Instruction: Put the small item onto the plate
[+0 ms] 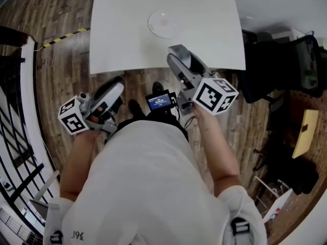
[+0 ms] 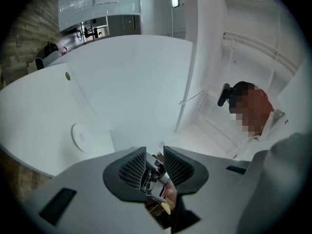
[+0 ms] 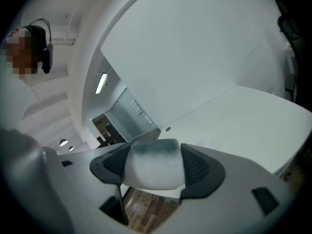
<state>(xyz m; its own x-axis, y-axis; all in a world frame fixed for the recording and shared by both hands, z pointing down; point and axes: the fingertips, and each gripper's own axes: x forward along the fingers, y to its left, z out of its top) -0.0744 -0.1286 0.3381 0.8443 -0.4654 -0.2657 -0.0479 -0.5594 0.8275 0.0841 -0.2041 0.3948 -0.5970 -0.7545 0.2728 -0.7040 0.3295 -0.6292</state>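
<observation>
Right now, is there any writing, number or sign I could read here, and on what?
"36": on the person's white shirt, near the shoulder; a mark beside it is unclear.
Small screen at the waist: lit text, too small to read.
Left cube and right cube: black-and-white square patterns only, no words.

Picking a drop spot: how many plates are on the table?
1. A clear plate lies on the white table, just beyond the right tongs; the table's far edge is cut off in the head view.
</observation>
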